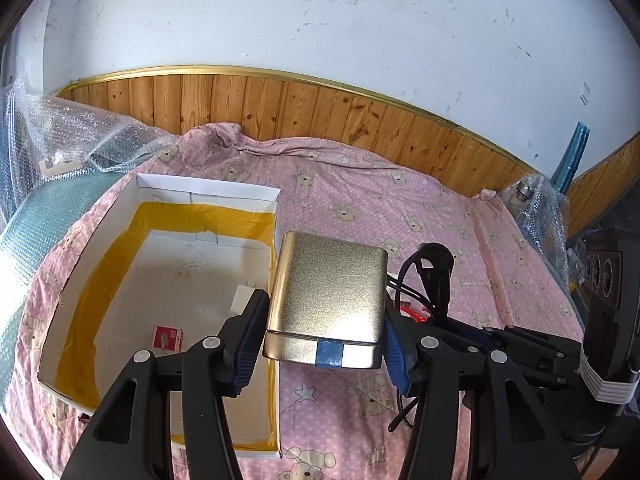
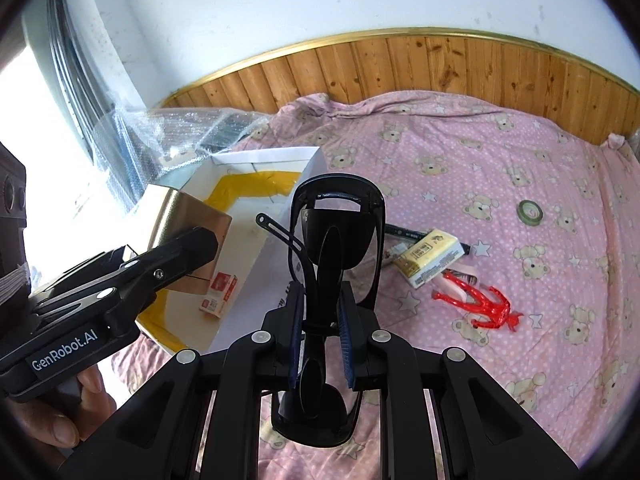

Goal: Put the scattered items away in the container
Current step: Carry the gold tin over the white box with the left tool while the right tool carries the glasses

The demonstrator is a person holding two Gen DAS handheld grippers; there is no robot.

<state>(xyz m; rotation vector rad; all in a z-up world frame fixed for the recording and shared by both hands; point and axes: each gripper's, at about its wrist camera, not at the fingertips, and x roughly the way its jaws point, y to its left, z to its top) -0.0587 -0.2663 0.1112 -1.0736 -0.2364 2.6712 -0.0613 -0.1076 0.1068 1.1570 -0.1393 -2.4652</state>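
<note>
The box (image 1: 160,280), white card with yellow tape round its inner walls, lies open on the pink sheet (image 1: 440,216) and already holds a small red packet (image 1: 168,338). The left gripper (image 1: 320,332) is clamped on a gold tin (image 1: 328,300), its pads pressed to the tin's two long sides, and carries it level just above the box's right wall, part over the sheet. The right gripper (image 2: 322,340) is closed on black sunglasses (image 2: 332,240), held upright by the bridge, just right of the box (one temple arm sticks out toward it).

Both hands look to be mid-carry, so the step in hand is delivery, not picking. The tin needs a shift leftward until it clears the wall, then a lowering and release onto the bare floor beside the packet. The sunglasses should follow into the space left, and the two grippers sit close enough that one should probably go first.

Out on the sheet a yellow pack (image 2: 430,258), a pen (image 2: 404,233) partly under it, a red figure (image 2: 480,300) and a tape roll (image 2: 530,211) remain to be tidied.
</note>
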